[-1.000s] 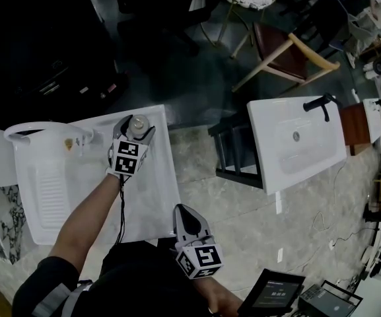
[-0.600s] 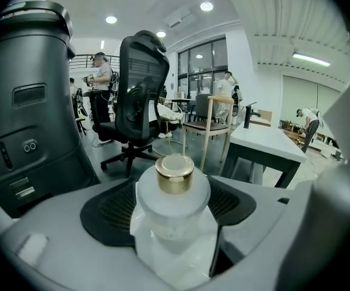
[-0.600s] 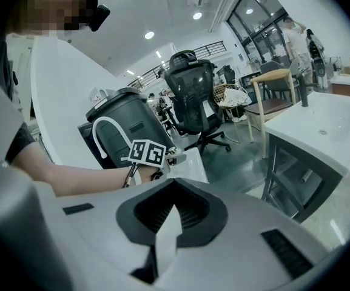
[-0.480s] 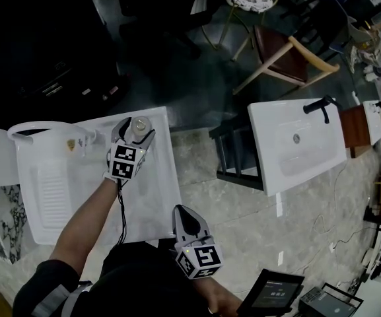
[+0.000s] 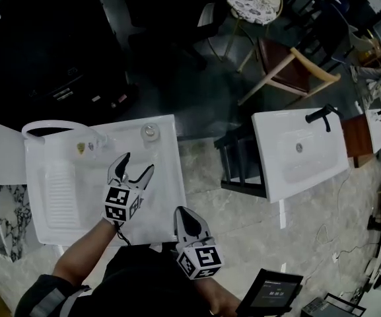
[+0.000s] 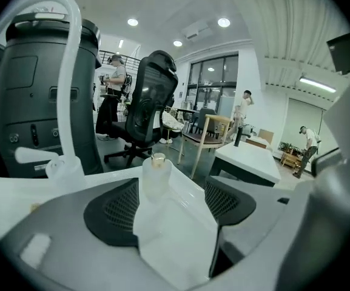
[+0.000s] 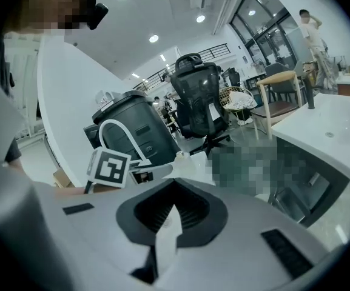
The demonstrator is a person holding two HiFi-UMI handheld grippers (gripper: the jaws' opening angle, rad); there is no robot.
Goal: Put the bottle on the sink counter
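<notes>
The small clear bottle (image 5: 150, 132) with a pale cap stands upright on the far right corner of the white sink counter (image 5: 166, 197). My left gripper (image 5: 138, 164) is open and sits a short way back from it, over the counter, with nothing between its fingers. In the left gripper view the bottle (image 6: 156, 173) stands beyond the open left gripper (image 6: 170, 214), clear of both dark pads (image 6: 111, 214). My right gripper (image 5: 181, 211) hangs shut and empty near my body, at the counter's near edge; the right gripper (image 7: 172, 216) shows its jaws together.
A basin with a ribbed washboard (image 5: 63, 190) and a white arched faucet (image 5: 53, 127) fill the counter's left part. To the right stand a black frame (image 5: 235, 160), a second white sink (image 5: 299, 147) and a wooden chair (image 5: 289, 55). A tablet (image 5: 269, 292) lies lower right.
My left gripper has opened, let go of the bottle and drawn back toward me. The bottle stays upright on the counter's far corner. The right gripper has not moved.
</notes>
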